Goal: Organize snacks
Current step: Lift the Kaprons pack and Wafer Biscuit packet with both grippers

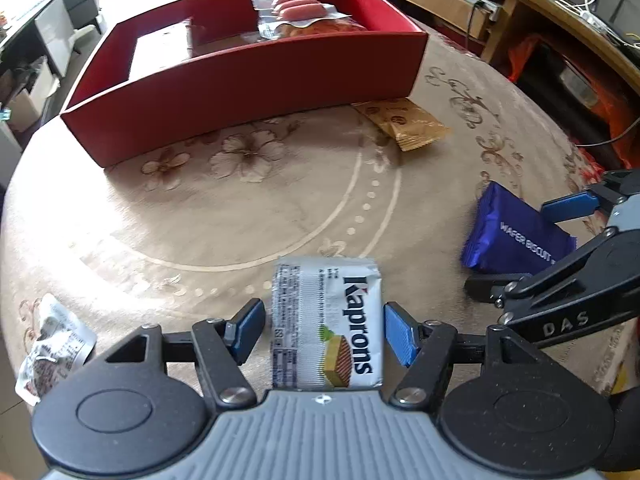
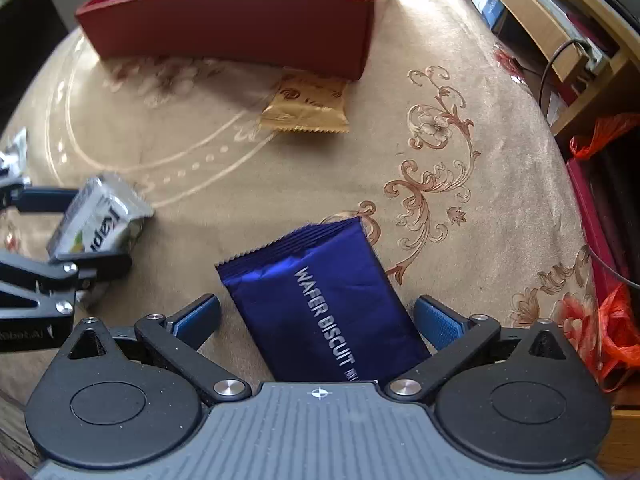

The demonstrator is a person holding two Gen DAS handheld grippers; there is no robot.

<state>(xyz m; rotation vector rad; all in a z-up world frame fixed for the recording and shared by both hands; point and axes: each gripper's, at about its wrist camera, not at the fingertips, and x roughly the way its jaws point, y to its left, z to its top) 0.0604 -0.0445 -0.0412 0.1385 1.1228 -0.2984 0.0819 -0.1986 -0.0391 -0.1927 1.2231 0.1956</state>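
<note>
- Left wrist view: left hand-held gripper [image 1: 324,330] points down at the beige floral-patterned cloth surface [image 1: 240,216], blue pads [image 1: 400,334] parted, w/ a white rectangular foil "Kaprons" wafer packet [image 1: 326,322] between them; small gap shows each side, so pads not pressing it
- Right wrist view: right hand-held gripper [image 2: 316,322] spread wide, straddling a dark blue glossy "WAFER BISCUIT" foil packet [image 2: 324,304] lying flat on the surface; neither pad touches it
- Red rectangular cardboard box [image 1: 248,80] sits at far side of the surface, holding a clear vacuum pack of pink sausages [image 1: 296,8] on top of other snacks
- Gold crinkle-edged foil sachet [image 1: 404,122] lies just beside the box's near right corner, one end at the box wall
- Crumpled white printed wrapper [image 1: 52,344] near left edge of the surface, well apart from the box
</note>
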